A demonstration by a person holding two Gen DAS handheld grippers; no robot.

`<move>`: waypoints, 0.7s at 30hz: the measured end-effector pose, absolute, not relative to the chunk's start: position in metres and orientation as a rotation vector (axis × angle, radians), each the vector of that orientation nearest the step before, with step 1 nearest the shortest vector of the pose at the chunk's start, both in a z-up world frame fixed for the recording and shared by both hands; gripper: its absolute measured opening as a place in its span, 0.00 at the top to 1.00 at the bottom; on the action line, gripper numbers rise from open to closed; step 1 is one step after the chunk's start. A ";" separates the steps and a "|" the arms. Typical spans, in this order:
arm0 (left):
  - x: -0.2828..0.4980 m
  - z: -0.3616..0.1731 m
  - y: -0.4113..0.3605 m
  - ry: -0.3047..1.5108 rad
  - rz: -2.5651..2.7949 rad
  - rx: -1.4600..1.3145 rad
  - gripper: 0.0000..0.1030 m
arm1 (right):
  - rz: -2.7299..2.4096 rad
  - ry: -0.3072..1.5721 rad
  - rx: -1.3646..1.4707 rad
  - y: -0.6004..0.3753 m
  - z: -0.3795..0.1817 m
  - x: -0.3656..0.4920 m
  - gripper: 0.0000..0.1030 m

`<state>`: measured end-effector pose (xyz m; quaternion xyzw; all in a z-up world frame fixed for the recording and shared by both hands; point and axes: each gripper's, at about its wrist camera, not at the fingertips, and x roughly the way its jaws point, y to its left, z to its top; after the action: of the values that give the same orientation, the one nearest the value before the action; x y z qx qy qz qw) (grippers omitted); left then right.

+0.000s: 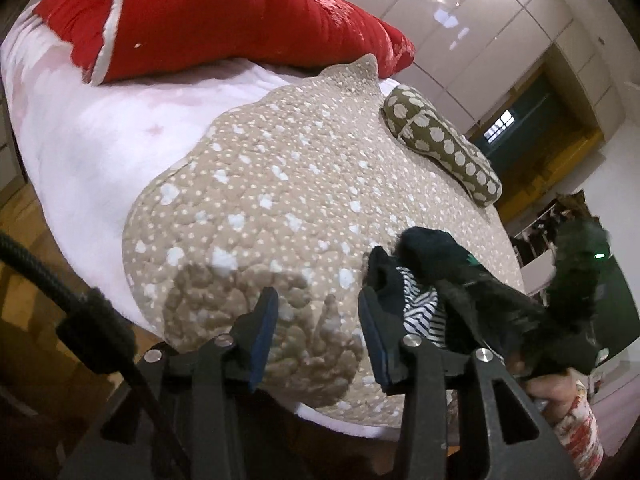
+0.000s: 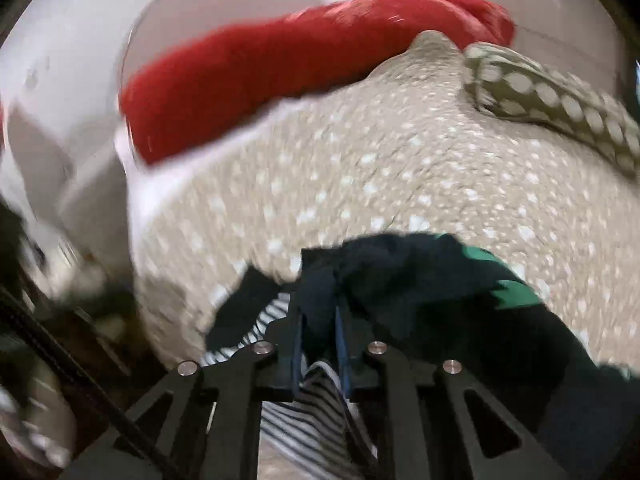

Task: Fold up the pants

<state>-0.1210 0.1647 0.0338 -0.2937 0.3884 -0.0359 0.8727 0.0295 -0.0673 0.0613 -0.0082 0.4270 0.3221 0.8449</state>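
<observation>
You've got dark navy pants (image 2: pixel 400 276), striped lining | beige dotted quilt (image 1: pixel 280 184) | red pillow (image 1: pixel 224 12) | olive spotted cushion (image 1: pixel 444 148)

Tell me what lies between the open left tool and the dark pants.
Nothing visible. The left tool hangs open over the beige quilt, with the pants right beside its right finger, already clamped in the right tool.

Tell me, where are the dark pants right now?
The dark pants are bunched at the near edge of the beige dotted quilt, pinched in the right gripper; the open left gripper hovers just beside them.
</observation>
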 end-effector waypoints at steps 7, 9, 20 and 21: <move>-0.127 0.038 0.173 0.774 -0.079 -0.665 0.59 | 0.848 0.934 0.264 -0.077 0.091 0.017 0.86; -0.127 0.043 0.173 0.764 -0.070 -0.662 0.58 | 0.846 0.972 0.214 -0.063 0.076 0.010 0.76; -0.089 0.070 0.110 0.787 -0.221 -0.588 0.49 | 0.678 0.924 0.160 -0.117 0.062 -0.001 0.61; -0.084 0.070 0.096 0.794 -0.246 -0.566 0.47 | 0.639 0.925 0.169 -0.133 0.057 0.004 0.61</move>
<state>-0.0836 0.0959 0.0699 -0.2712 0.3806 -0.1178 0.8762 0.0035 -0.1333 0.0574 0.0802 0.4381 0.3025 0.8427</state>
